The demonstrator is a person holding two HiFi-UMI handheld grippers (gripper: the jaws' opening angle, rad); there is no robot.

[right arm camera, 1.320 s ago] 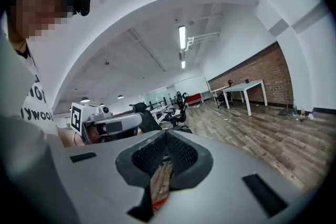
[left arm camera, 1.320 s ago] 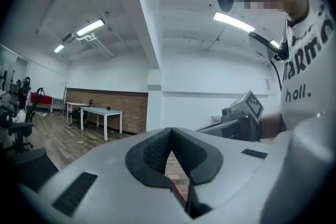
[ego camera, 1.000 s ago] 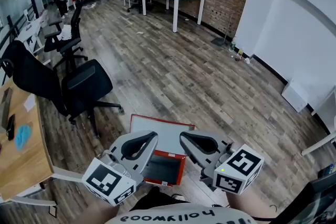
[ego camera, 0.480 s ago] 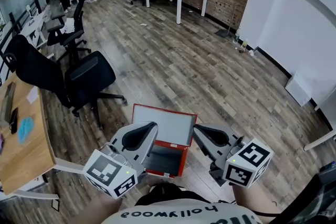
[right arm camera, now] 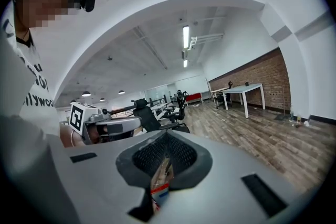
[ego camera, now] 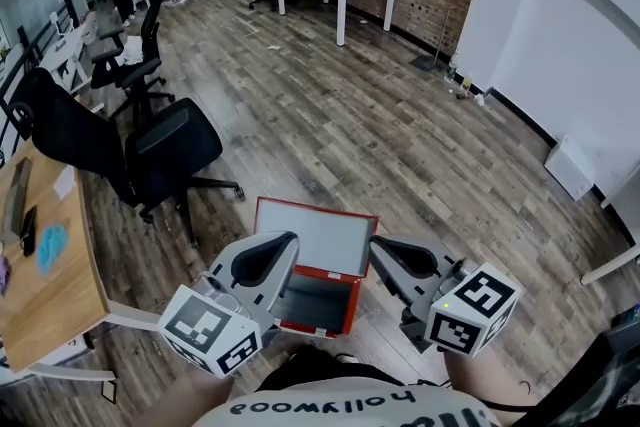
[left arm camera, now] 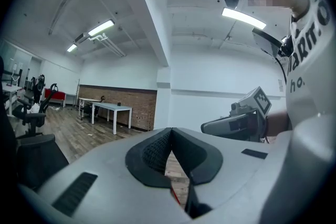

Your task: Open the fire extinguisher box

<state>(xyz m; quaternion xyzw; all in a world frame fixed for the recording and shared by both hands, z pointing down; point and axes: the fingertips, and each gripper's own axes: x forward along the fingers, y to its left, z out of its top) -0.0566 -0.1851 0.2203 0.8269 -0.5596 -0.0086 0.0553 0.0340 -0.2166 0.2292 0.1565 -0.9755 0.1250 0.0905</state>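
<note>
Since a second ago our right gripper [ego camera: 378, 245] has slid a little outward, so it now hangs past the right edge of the fire extinguisher box [ego camera: 347, 299], while our left gripper [ego camera: 290, 241] has kept its place over the box's left side. The box sits on the wooden floor [ego camera: 380, 135] just in front of our feet, between and below the two grippers. Its lid [ego camera: 318, 237] is swung back, pale inner face toward us. We judge it leans far enough to stay open by itself, which would explain why neither gripper is touching it. Both grippers point roughly level, well above the box. Each has its jaws drawn together with nothing between the pads, and only slivers of floor and red box edge show past them in the gripper views. With nothing left to hold, closed and lifted clear is a sensible way to carry them. The box's inside is dark from the head view, so we cannot say what it holds. An office chair [ego camera: 165, 150] stands well apart on the left, out of the way. The opening itself looks done.
</note>
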